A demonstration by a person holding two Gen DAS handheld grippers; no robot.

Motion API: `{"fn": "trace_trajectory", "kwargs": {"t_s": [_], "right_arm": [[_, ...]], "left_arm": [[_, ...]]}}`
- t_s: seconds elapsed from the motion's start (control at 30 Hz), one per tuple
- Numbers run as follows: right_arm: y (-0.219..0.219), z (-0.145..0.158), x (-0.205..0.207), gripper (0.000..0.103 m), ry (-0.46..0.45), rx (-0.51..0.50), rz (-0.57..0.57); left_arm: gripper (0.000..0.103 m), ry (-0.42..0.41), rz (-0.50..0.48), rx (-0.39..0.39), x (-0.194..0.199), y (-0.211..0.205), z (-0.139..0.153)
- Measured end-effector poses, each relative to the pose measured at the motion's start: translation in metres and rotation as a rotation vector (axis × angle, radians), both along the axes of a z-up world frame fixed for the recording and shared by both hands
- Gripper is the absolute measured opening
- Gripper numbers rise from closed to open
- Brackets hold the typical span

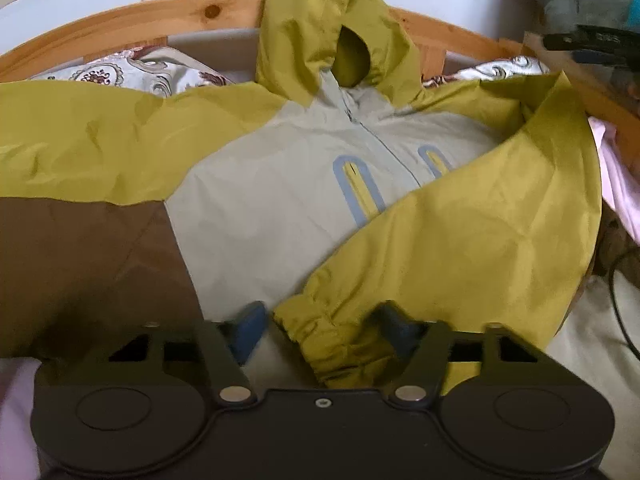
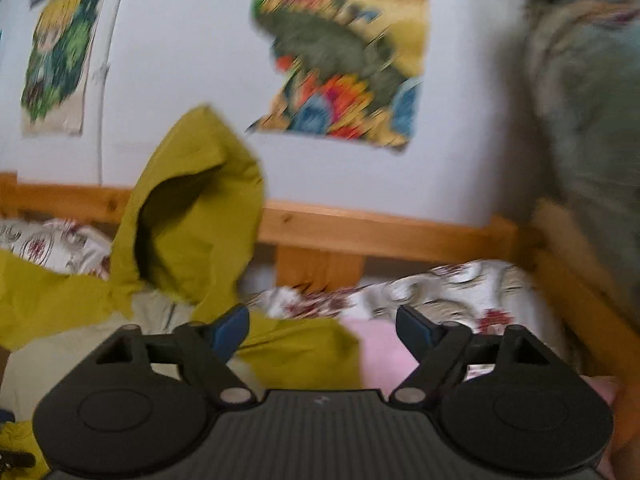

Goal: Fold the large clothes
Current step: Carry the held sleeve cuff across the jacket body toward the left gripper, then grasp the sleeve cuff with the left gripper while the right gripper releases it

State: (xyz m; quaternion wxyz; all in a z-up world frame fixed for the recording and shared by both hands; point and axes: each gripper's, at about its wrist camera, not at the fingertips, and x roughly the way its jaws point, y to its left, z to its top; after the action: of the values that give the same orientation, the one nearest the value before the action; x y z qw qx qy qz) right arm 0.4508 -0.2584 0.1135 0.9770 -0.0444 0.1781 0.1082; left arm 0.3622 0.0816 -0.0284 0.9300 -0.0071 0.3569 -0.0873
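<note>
A hooded jacket (image 1: 280, 200) lies front up on the bed. It is yellow-green with a pale grey chest, a brown lower panel and blue-edged pockets. Its hood (image 1: 320, 24) leans against the headboard. One sleeve (image 1: 500, 208) is folded across the chest, and its elastic cuff (image 1: 320, 336) lies between the fingers of my left gripper (image 1: 322, 326). There is a gap at the left pad, so the jaws are open around the cuff. My right gripper (image 2: 324, 332) is open and holds nothing. It hovers over the jacket's shoulder (image 2: 296, 344), right of the hood (image 2: 192, 208).
A wooden headboard (image 1: 160, 16) curves along the far side, with patterned bedding (image 2: 460, 292) below it. A pink cloth (image 2: 380, 356) lies at the jacket's right. Posters (image 2: 344, 48) hang on the white wall. A black cable (image 1: 616, 300) and a grey blanket (image 2: 588, 120) are at the right.
</note>
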Motion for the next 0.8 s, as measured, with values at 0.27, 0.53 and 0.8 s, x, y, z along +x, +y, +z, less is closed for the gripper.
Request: {"fn": "trace_trajectory", "kwargs": {"t_s": [0.27,0.53,0.8], "right_arm": [[-0.069,-0.061,-0.016,0.064,0.241,0.154,-0.013],[-0.041,-0.094,-0.013,0.005,0.342,0.071,0.086],[-0.042,-0.087,-0.019,0.003,0.249,-0.007,0.008]], "left_arm": [[0.027,-0.079,0.034,0.092,-0.022,-0.009,0.01],[0.021,-0.075,0.203,-0.023,-0.058,0.02,0.031],[0.021,0.035,0.214,-0.02,-0.057,0.007,0.017]]}}
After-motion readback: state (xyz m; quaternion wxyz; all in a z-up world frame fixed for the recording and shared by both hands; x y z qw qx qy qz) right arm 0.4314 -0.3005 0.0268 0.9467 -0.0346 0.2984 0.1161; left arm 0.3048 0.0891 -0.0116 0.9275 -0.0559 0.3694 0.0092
